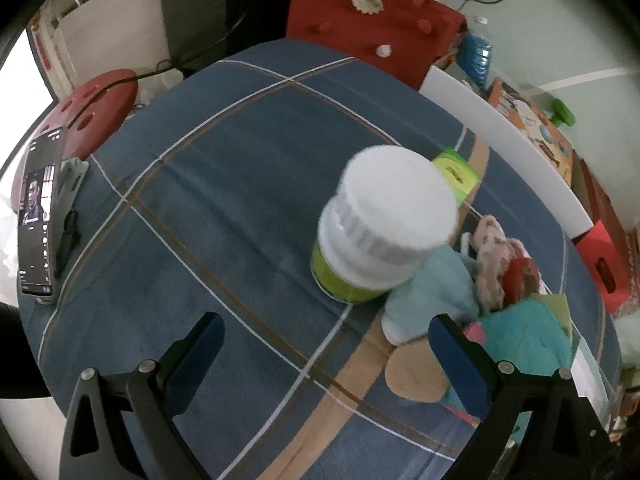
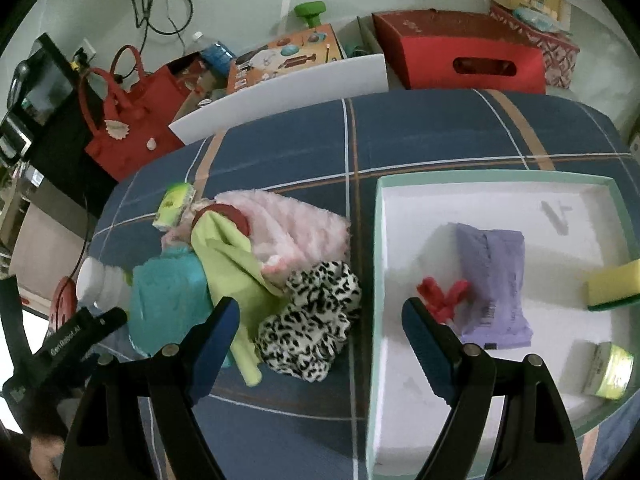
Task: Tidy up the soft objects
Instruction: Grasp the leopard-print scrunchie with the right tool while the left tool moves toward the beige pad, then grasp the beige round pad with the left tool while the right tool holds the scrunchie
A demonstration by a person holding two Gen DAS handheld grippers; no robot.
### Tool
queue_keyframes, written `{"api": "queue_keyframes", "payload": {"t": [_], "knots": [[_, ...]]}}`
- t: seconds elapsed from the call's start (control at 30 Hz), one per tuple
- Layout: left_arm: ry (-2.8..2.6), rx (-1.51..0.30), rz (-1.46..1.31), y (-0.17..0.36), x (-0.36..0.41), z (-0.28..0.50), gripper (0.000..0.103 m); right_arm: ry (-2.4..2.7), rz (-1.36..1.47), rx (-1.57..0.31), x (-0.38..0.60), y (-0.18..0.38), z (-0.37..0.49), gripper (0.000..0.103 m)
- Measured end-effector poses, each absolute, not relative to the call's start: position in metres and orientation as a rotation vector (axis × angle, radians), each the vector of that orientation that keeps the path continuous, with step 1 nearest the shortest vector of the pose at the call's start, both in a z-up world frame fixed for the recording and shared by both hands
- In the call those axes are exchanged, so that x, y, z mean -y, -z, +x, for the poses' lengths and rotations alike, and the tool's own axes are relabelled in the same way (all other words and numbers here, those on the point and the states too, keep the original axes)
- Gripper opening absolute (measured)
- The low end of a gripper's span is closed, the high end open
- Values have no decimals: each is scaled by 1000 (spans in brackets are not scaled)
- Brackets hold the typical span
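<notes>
Cloth pile (image 2: 256, 264) left of box (image 2: 378, 280), sponge (image 2: 612, 286) inside box

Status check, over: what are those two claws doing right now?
Both grippers open, empty. Soft pile waiting beside box. White-lidded jar crowds the pile.

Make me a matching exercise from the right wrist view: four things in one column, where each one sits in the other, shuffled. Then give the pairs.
Things:
1. purple cloth
2. yellow sponge
3. spotted black-and-white cloth
4. red bag

Places:
A. off the table, at the far left
B. on the blue checked tablecloth, just left of the white box
C. at the right edge of the box
D. lying in the middle of the box

Pairs: 1-D, 2-C, 3-B, 4-A
</notes>
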State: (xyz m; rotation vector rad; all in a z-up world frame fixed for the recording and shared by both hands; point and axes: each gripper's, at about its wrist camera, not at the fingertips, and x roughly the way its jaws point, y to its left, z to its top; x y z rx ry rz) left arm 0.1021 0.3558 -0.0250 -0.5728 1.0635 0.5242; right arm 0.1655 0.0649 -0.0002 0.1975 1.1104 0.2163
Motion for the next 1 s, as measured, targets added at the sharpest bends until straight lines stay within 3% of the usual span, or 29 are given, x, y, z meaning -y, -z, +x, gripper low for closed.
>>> {"api": "queue_keyframes", "payload": {"t": [0.07, 0.3, 0.47, 0.77, 1.0], "knots": [[-533, -1064, -578, 27, -358, 104, 103, -215, 203, -1115, -68, 2, 169, 82], [-522, -1094, -573, 35, -355, 110, 103, -242, 190, -1167, -75, 20, 172, 52], [-516, -1111, -588, 39, -353, 111, 103, -253, 204, -1198, -75, 34, 173, 40], [-503, -1132, -605, 45, -351, 116, 103, -281, 206, -1189, -74, 33, 167, 25], [-492, -1138, -616, 45, -348, 113, 103, -294, 208, -1166, -70, 20, 157, 23]]}}
